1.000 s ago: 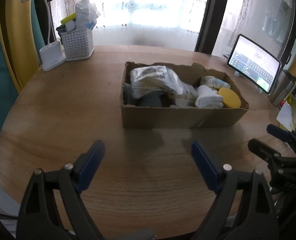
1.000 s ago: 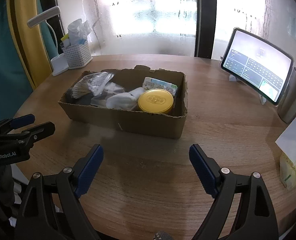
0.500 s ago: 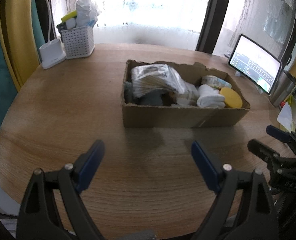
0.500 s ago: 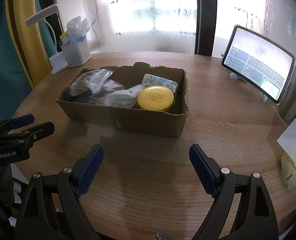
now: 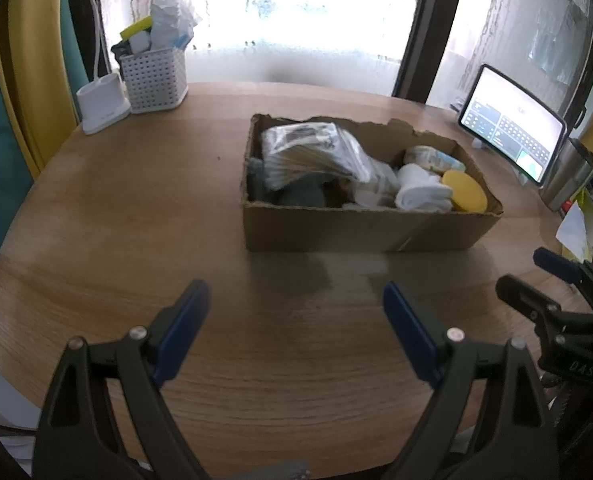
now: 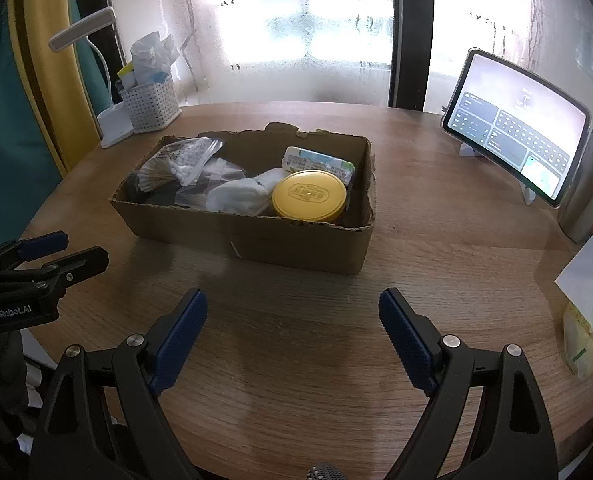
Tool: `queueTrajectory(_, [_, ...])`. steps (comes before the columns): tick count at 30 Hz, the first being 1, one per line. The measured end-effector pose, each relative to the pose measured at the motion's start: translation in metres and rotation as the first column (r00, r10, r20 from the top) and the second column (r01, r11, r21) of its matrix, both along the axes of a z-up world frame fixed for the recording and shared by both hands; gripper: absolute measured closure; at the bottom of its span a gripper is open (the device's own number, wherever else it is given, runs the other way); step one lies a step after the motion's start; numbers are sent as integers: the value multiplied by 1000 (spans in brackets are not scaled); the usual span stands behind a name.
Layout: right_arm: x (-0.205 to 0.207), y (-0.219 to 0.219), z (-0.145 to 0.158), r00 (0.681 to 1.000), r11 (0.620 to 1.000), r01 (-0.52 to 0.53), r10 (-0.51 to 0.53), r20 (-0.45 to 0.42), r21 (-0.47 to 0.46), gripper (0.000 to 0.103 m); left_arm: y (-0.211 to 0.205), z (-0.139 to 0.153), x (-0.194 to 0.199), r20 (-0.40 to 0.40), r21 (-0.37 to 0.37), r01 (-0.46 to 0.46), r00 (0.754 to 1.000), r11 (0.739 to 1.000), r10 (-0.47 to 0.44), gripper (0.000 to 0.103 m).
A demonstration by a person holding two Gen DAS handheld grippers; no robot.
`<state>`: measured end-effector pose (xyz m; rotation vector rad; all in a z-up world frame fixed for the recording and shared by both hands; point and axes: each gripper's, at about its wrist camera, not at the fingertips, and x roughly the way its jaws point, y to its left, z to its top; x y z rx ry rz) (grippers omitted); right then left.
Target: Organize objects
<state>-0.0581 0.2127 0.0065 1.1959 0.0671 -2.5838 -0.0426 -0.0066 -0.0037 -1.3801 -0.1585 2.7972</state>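
Cardboard box (image 6: 256,236) mid-table, holding yellow lid (image 6: 308,196), cotton swab bag (image 6: 176,164), white cloth (image 6: 236,198) | left gripper (image 5: 294,308) wide open, empty | right gripper (image 6: 292,312) wide open, empty, over bare table (image 6: 436,248)

Bag (image 6: 588,320) at 3 o'clock cut off by edge. Flask (image 5: 568,178) partly behind tablet (image 5: 514,122). Tin (image 5: 465,196) half hidden behind box wall (image 5: 368,228).
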Motion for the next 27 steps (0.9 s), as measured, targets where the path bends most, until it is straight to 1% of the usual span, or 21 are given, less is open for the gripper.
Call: queueTrajectory(27, [-5, 3, -4, 1000, 1000, 8, -8, 8, -13, 13, 3, 2, -4, -3, -11, 16, 1000, 1000, -16, 13])
